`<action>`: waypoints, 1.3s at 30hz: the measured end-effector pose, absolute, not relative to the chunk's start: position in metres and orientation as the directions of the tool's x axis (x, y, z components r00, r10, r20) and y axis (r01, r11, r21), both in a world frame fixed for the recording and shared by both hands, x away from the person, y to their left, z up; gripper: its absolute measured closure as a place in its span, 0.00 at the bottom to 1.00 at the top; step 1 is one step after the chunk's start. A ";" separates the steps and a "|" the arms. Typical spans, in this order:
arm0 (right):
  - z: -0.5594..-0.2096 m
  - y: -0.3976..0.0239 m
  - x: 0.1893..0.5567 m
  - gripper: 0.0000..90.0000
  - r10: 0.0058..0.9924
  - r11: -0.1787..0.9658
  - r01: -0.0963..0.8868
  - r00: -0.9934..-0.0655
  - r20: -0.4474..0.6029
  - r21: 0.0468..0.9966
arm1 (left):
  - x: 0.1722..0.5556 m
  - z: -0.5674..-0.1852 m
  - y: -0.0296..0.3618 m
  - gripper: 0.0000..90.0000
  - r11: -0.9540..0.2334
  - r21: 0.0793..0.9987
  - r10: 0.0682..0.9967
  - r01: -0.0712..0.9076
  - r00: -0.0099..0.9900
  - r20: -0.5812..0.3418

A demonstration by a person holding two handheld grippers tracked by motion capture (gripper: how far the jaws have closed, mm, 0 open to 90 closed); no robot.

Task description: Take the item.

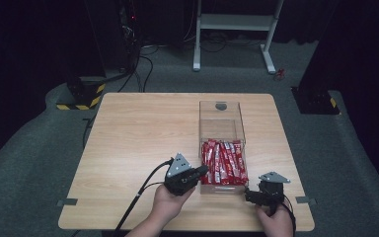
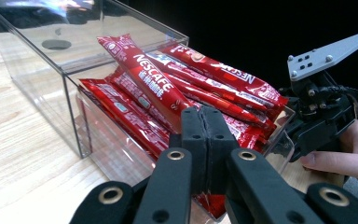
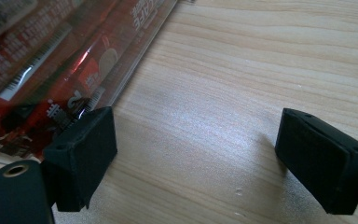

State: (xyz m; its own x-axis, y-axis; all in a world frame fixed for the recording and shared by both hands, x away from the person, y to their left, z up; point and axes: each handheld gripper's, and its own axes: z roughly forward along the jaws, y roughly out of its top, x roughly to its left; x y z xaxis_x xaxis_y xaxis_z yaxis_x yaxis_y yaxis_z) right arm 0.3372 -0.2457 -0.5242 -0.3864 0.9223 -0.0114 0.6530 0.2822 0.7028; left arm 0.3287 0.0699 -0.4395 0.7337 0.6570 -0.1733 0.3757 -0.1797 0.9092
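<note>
Lying lengthwise in the clear box (image 1: 221, 129), sachets (image 1: 223, 163); left gripper (image 2: 205, 135) jaws together, right gripper (image 3: 193, 154) jaws apart.

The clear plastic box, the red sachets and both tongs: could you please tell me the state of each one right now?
Clear plastic box: upright on the wooden table, far half lidded, near half open on top.
Red Nescafe coffee sachets: piled in the box's near half, some tilted up.
Left tongs: jaws shut together, empty, at the box's near left corner.
Right tongs: jaws wide open, empty, low over the table beside the box.
</note>
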 end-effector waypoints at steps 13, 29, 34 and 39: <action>-0.524 -0.246 0.337 0.14 0.922 0.282 0.653 -0.387 -0.011 0.703 | 0.330 -0.438 0.090 0.99 -0.163 0.914 0.680 0.371 0.713 -0.168; -0.524 -0.246 0.337 0.14 0.922 0.282 0.653 -0.386 -0.011 0.703 | 0.332 -0.448 0.130 0.99 -0.079 0.915 0.712 0.396 0.665 -0.226; -0.524 -0.246 0.337 0.14 0.922 0.283 0.652 -0.387 -0.012 0.703 | 0.336 -0.449 0.146 0.99 -0.098 0.917 0.728 0.387 0.656 -0.200; -0.524 -0.246 0.337 0.14 0.922 0.282 0.653 -0.387 -0.010 0.703 | 0.339 -0.448 0.158 0.99 -0.083 0.920 0.746 0.384 0.636 -0.199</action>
State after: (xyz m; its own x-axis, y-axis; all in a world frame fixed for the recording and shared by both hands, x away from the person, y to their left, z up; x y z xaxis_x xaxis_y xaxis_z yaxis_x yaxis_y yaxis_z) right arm 0.3368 -0.2456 -0.5242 -0.3865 0.9222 -0.0103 0.6531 0.2816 0.7030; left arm 0.3388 0.1583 -0.4485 0.6361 0.7456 -0.1986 0.3842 -0.0828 0.9195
